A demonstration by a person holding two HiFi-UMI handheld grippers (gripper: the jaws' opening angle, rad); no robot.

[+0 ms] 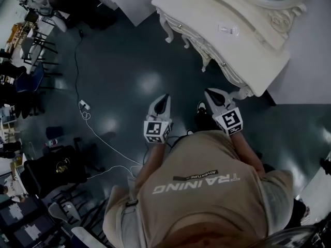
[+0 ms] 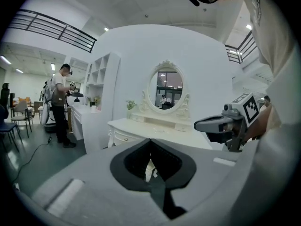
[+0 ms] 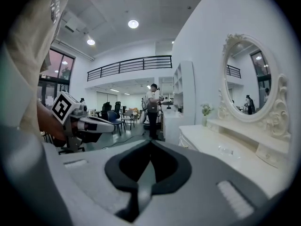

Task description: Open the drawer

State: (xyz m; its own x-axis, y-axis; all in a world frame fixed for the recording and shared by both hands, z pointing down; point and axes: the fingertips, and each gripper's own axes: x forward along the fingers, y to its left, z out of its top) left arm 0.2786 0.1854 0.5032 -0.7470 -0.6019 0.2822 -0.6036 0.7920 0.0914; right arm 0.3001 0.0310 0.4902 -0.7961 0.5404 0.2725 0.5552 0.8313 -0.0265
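A white carved dressing table [image 1: 227, 40] stands at the upper right of the head view, its drawer fronts [image 1: 178, 27] with small knobs facing the dark floor. Both grippers hang over the floor short of it, pointing toward it. My left gripper [image 1: 164, 99] is shut and holds nothing. My right gripper [image 1: 211, 93] is also shut and empty. In the left gripper view, the shut jaws [image 2: 150, 141] point at the table's drawer [image 2: 123, 137] below the oval mirror [image 2: 165, 89], with the right gripper [image 2: 203, 125] alongside. From the right gripper view, the tabletop [image 3: 225, 147] runs along the right.
A white cable [image 1: 85, 115] snakes over the floor at left, near chairs [image 1: 31, 50] and a dark bag [image 1: 57, 169]. A person [image 2: 60, 105] stands by a white counter and shelf unit [image 2: 101, 98] left of the dressing table. A small clear item [image 1: 228, 30] lies on the tabletop.
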